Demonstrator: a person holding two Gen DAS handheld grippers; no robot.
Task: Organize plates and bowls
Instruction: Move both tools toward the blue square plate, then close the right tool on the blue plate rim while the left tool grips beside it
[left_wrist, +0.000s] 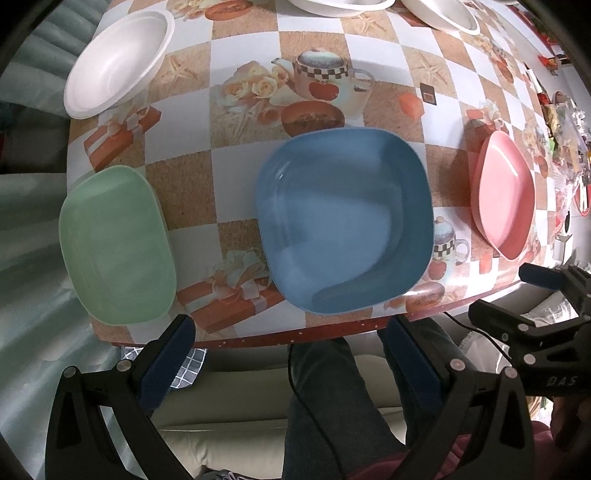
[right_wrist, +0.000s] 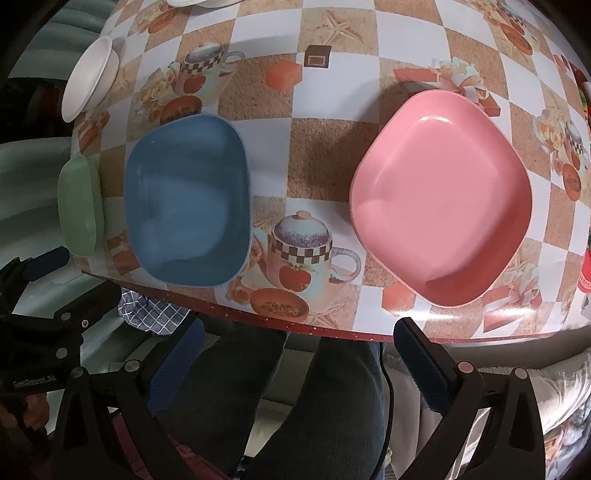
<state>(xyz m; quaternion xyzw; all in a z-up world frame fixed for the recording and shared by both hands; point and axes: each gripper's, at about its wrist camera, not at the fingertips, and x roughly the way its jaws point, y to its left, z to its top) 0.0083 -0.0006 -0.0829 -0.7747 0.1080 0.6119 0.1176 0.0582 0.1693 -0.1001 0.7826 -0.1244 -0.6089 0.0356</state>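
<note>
Nothing stacked yet: rounded-square blue plastic plate at twelve o'clock, green one at nine, pink one at three (white foam bowls beyond), separate on the checkered-cloth desk; both grippers' fingers apart, empty.

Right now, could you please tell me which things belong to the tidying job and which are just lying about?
For the job: blue plate, pink plate, green plate, white bowl.
Lying about: checked cloth, clutter at the far right.

pink plate, blue plate, checkered tablecloth
</note>
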